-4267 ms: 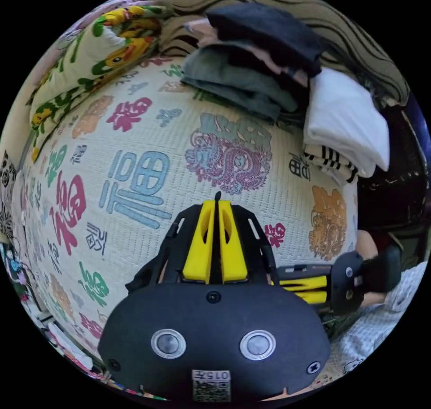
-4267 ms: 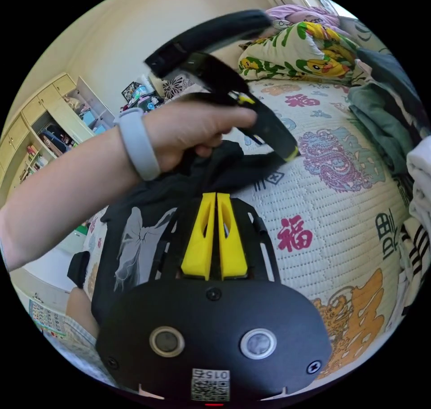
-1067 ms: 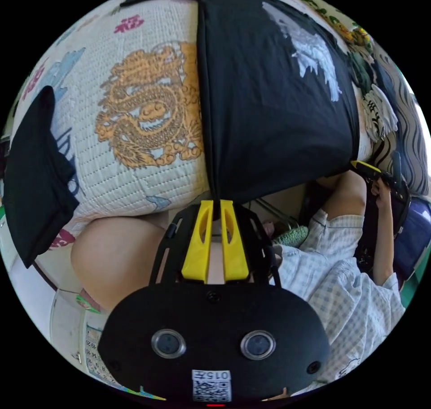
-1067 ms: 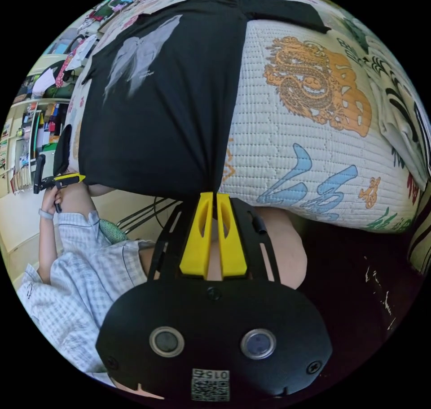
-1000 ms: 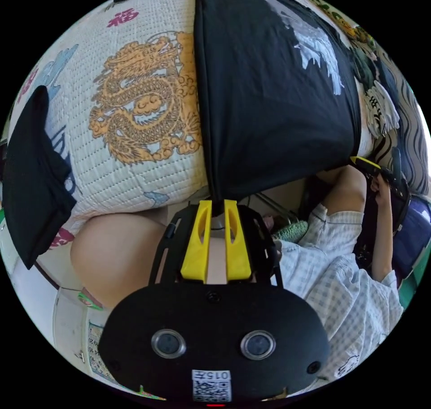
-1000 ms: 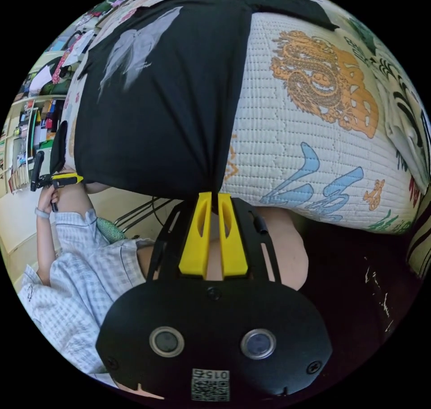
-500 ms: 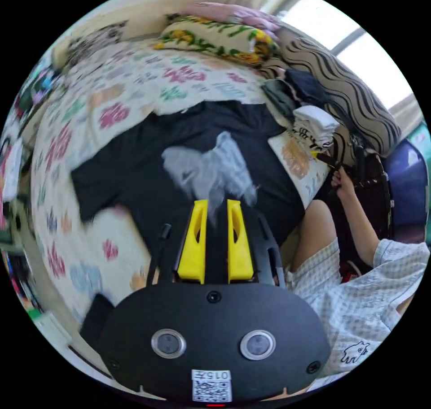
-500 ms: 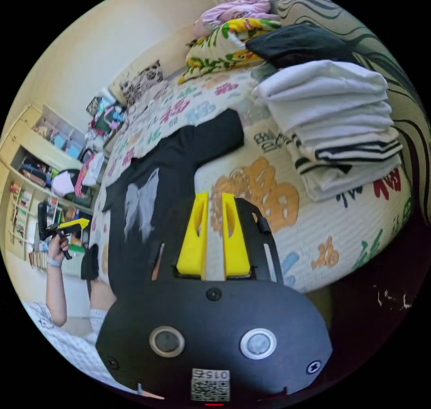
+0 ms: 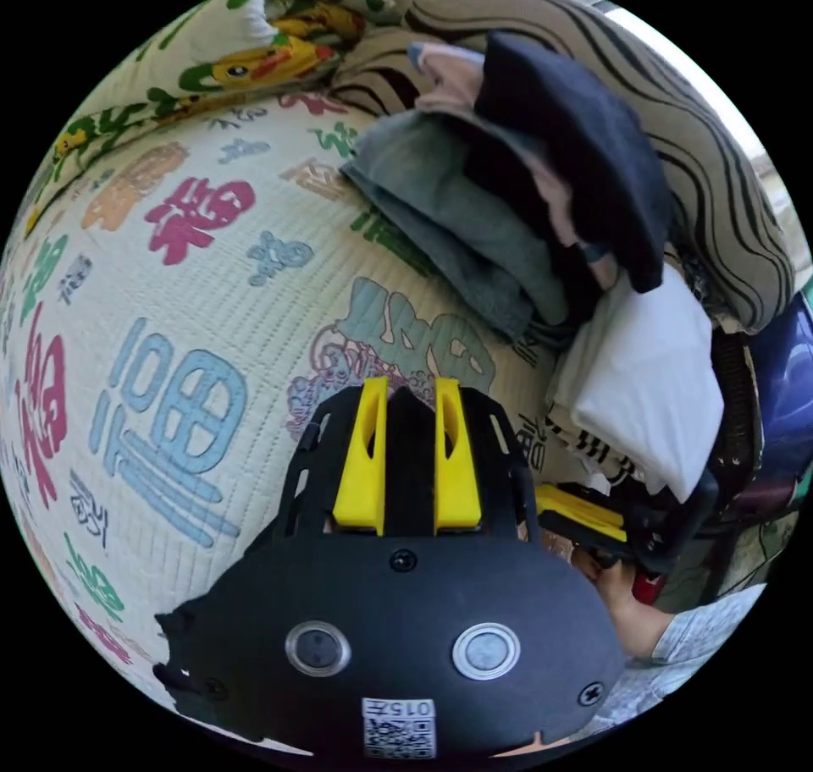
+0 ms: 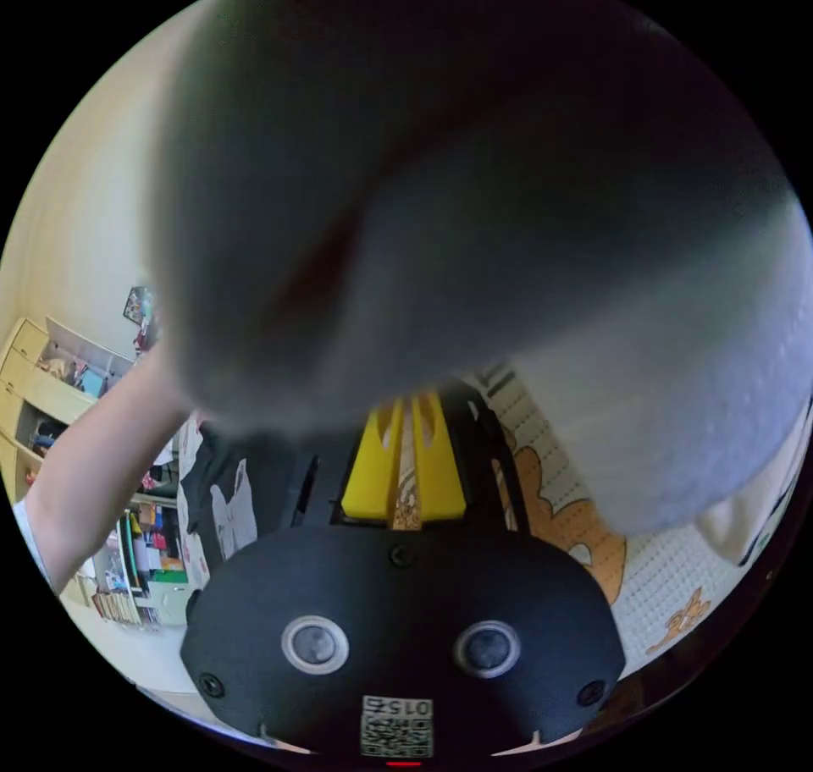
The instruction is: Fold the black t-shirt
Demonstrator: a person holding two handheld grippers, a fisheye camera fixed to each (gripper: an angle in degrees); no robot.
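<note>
The black t-shirt (image 9: 182,636) lies on the printed quilt (image 9: 169,298), mostly hidden under my left gripper (image 9: 411,383). Its jaws stand apart, with a hump of the black cloth between them. My right gripper (image 9: 584,514) shows low at the right, beside the white folded clothes (image 9: 644,391). In the right gripper view, my right gripper (image 10: 409,404) has its jaws close together with quilt showing through the slit. A blurred dark and pale mass right against the lens hides its tips. The shirt (image 10: 199,484) with its pale print lies to the left.
A pile of folded dark and grey clothes (image 9: 508,213) sits just beyond my left gripper. Behind it are a wavy-striped cushion (image 9: 694,154) and a yellow-and-green pillow (image 9: 254,44). A person's arm (image 10: 93,467) reaches in from the left, with shelves (image 10: 51,383) behind.
Both grippers have left the hem at the bed's edge and moved up the bed, close to the folded pile. The right jaws have drawn closer together.
</note>
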